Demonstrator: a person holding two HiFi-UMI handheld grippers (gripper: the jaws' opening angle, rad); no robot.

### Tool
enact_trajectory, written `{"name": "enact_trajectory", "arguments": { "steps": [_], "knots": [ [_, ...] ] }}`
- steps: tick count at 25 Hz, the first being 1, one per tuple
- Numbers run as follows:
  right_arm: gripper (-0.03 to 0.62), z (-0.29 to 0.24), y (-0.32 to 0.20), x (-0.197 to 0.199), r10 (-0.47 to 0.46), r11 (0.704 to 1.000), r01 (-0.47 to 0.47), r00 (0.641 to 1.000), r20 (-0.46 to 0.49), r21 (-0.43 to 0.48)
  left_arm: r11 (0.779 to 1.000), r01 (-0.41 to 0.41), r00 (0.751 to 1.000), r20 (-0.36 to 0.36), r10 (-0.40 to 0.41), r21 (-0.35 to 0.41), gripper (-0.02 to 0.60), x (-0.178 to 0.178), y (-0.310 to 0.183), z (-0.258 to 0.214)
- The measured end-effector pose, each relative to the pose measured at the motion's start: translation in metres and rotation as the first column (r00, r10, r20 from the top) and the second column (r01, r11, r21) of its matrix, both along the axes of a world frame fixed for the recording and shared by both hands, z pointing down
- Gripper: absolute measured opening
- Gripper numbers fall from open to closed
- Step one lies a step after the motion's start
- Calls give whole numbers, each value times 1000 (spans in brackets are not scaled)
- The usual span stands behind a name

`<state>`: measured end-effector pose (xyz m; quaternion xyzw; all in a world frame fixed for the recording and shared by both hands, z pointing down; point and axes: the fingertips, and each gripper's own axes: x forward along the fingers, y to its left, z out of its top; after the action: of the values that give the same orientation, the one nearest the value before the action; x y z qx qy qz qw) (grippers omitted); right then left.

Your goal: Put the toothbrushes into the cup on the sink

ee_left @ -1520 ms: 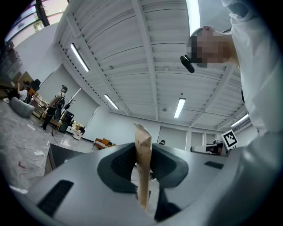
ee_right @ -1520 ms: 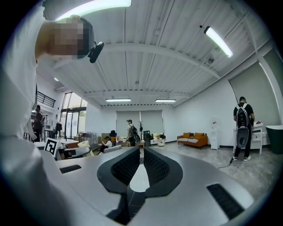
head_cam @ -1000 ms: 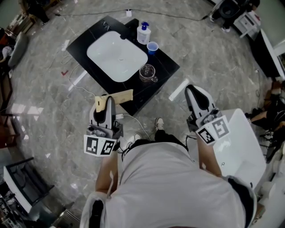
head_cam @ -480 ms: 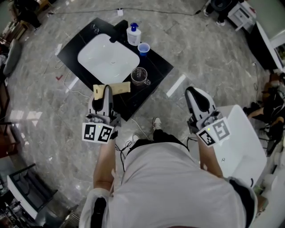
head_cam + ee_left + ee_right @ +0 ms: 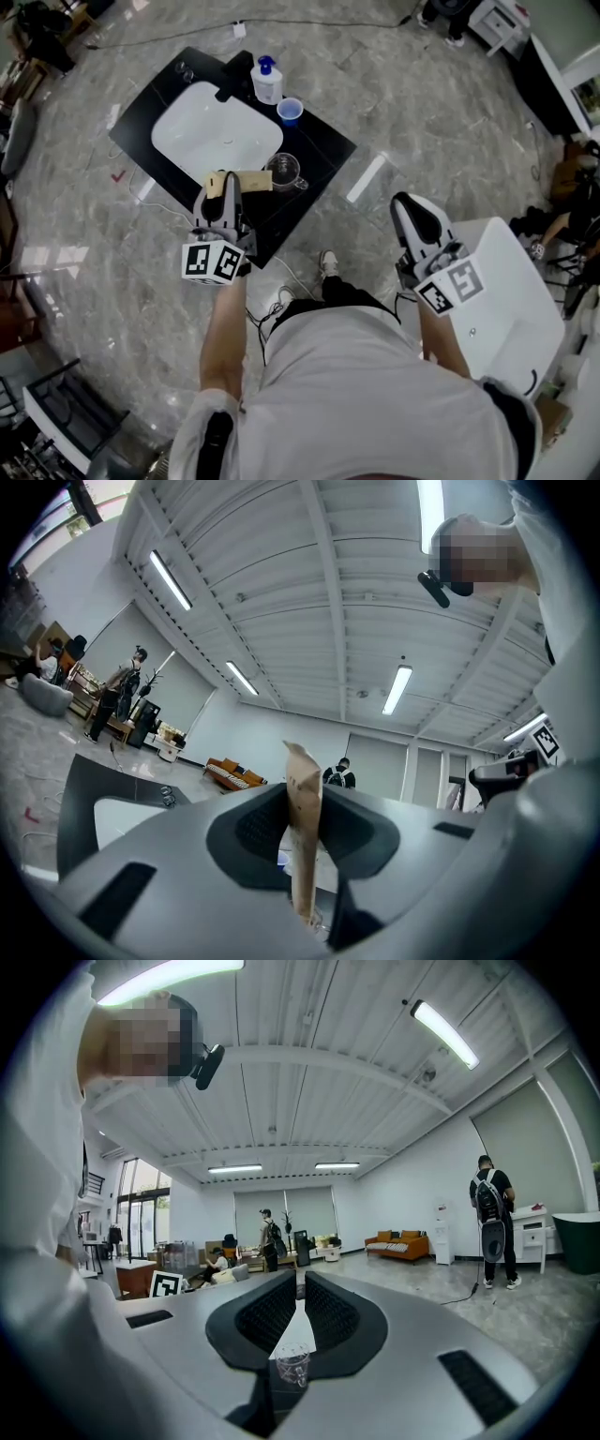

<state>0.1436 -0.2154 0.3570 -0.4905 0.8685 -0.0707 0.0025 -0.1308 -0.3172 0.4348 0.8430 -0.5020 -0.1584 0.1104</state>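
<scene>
- So, counted zero toothbrushes in any cup at that point: spotted nothing inside the glass mug (image 5: 284, 171) on the near right of the sink (image 5: 202, 141), and nothing poking out of the little blue cup (image 5: 290, 111) farther back beside the soap bottle (image 5: 267, 82).
- Had a flat tan pack (image 5: 251, 180) pinched hard between the jaws of the left gripper (image 5: 230, 184), closed right down on it, with the pack sticking out to the right.
- Guessed that pack to be the toothbrushes in a wrapper; couldn't make out any bristles or handles, though.
- Held it over the near edge of the black counter (image 5: 323, 150), just beside the glass mug on its left, not in it.
- Parked the right gripper (image 5: 412, 208) way off to the right, well apart from the sink, jaws together on nothing.
- Couldn't say which cup was meant; figured the glass mug, being nearest the pack.
- Called it early days overall: pick-up done, drop-in not.
- Reckoned the remaining bit as swinging the pack over the mug's mouth, tipping it upright, then letting go.
</scene>
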Motion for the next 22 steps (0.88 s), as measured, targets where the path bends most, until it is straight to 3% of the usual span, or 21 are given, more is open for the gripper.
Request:
{"name": "enact_trajectory", "arguments": {
  "steps": [10,22],
  "knots": [
    [51,3,-10,18,33,999,-33,999,-17,-22,998,-12,1000,-2,12,-59,74,20,-43,36],
    [51,13,-15,39,58,996,-59,998,-30,-61,989,-4,1000,6,5,-147,75,37,-58,86]
  ]
}}
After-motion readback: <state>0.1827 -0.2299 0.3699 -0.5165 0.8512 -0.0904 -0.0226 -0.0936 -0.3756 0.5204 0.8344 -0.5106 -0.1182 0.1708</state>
